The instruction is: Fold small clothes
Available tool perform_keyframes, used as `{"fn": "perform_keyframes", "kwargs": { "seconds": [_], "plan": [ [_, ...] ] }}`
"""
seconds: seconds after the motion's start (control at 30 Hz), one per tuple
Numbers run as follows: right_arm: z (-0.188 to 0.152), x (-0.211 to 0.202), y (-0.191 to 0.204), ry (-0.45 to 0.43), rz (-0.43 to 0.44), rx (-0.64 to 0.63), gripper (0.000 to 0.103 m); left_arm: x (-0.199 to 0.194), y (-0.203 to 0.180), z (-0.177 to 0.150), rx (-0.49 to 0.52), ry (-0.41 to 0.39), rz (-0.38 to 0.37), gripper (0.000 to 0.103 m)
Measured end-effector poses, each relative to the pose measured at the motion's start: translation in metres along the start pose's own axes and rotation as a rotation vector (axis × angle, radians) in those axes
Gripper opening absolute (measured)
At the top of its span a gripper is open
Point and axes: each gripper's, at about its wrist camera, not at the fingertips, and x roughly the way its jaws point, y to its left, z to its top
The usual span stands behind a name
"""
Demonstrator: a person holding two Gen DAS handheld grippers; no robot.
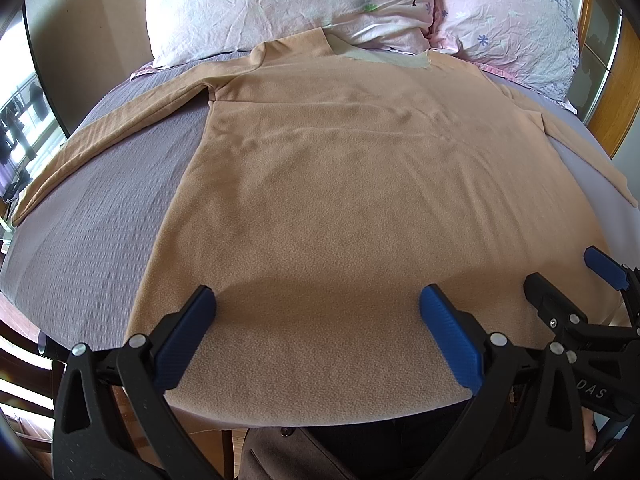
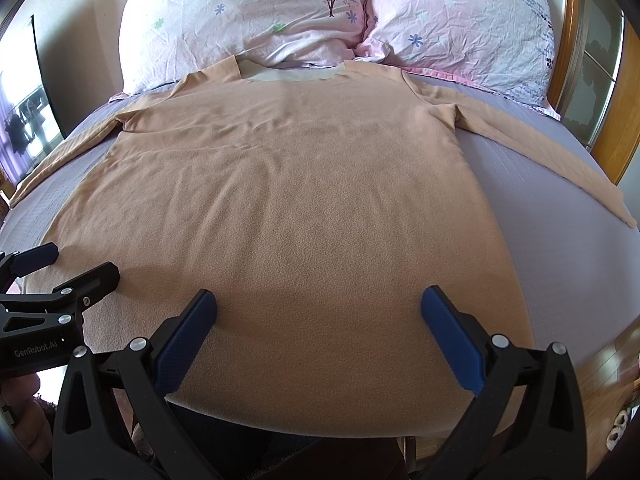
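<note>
A tan long-sleeved fleece shirt (image 1: 352,184) lies flat on the bed with its collar toward the pillows and both sleeves spread out; it also shows in the right wrist view (image 2: 288,200). My left gripper (image 1: 318,304) is open and empty, just above the shirt's hem on its left half. My right gripper (image 2: 318,306) is open and empty above the hem on its right half. The right gripper also shows at the right edge of the left wrist view (image 1: 572,280), and the left gripper at the left edge of the right wrist view (image 2: 68,268).
The bed has a grey-purple cover (image 1: 92,220), also seen in the right wrist view (image 2: 560,216). Two floral pillows (image 2: 248,16) (image 2: 464,24) lie at the head. A wooden headboard frame (image 2: 612,120) stands at the right. A window (image 1: 20,128) is at the left.
</note>
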Motion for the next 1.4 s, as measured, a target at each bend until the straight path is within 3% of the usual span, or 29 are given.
{"fn": "perform_keyframes", "kwargs": {
  "seconds": [1.4],
  "plan": [
    [-0.0019,0.0019,-0.0009,-0.013,0.002,-0.003,0.102,-0.0001,-0.0001,0.0,0.001,-0.002,0.0,0.101]
  ]
}}
